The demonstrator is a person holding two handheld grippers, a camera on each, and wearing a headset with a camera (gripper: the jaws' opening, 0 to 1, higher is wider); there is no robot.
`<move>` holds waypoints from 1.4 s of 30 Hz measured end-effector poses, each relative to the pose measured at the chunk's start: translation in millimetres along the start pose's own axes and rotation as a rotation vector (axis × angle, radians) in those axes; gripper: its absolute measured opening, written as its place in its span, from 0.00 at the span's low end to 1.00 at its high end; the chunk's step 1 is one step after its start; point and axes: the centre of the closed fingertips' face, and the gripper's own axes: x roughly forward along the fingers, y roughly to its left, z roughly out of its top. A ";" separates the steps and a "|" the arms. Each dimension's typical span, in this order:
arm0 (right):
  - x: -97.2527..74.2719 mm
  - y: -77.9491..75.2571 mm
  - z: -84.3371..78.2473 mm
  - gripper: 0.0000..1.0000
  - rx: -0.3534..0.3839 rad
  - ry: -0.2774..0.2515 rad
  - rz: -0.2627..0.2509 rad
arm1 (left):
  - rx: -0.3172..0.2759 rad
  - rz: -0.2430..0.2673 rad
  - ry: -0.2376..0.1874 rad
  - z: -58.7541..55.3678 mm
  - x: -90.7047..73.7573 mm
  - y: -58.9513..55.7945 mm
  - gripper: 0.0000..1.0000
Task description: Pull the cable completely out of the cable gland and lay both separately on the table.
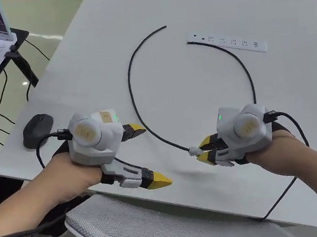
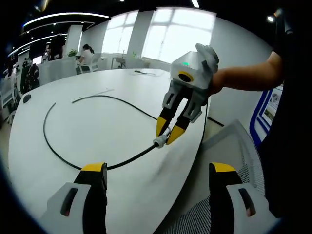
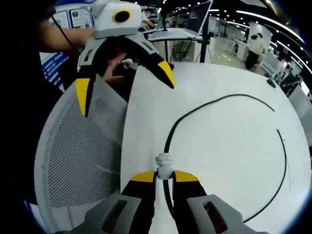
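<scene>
White desk (image 1: 199, 84); a black cable (image 1: 129, 80) curves across it; a white power strip (image 1: 226, 42) lies farther back; a dark mouse (image 1: 38, 130) sits near the left edge.

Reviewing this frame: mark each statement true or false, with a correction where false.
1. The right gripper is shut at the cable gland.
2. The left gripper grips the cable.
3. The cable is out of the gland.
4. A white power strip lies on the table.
1. True. The right gripper has its jaws closed at the white cable gland, which sits at the jaw tips.
2. False. The left gripper has its jaws wide open and empty, apart from the cable.
3. False. The black cable runs from the gland in a long curve across the table.
4. True. The power strip lies at the far side of the table.
</scene>
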 end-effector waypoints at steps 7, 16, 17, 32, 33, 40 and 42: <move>-16.6 1.2 18.5 0.07 -0.039 -0.002 0.015 | 0.028 -0.010 -0.009 12.1 6.3 -4.5 0.84; -38.1 1.7 42.3 0.07 -0.107 0.000 0.037 | 0.048 -0.022 -0.036 28.8 10.5 -4.4 0.80; -39.7 2.0 44.5 0.07 -0.110 0.000 0.038 | 0.048 -0.022 -0.039 30.9 10.7 -4.1 0.80; -48.9 5.4 55.6 0.07 -0.165 -0.013 0.049 | 0.044 -0.066 -0.080 49.1 16.2 -3.5 0.68; -48.2 5.9 54.8 0.07 -0.163 -0.021 0.051 | 0.047 -0.073 -0.078 48.5 17.7 -4.1 0.67; -46.7 8.6 52.7 0.07 -0.180 -0.041 0.050 | 0.107 -0.128 -0.080 52.9 25.7 -11.8 0.51; -47.0 9.7 52.1 0.07 -0.187 -0.047 0.053 | 0.115 -0.143 -0.082 54.6 27.2 -13.5 0.47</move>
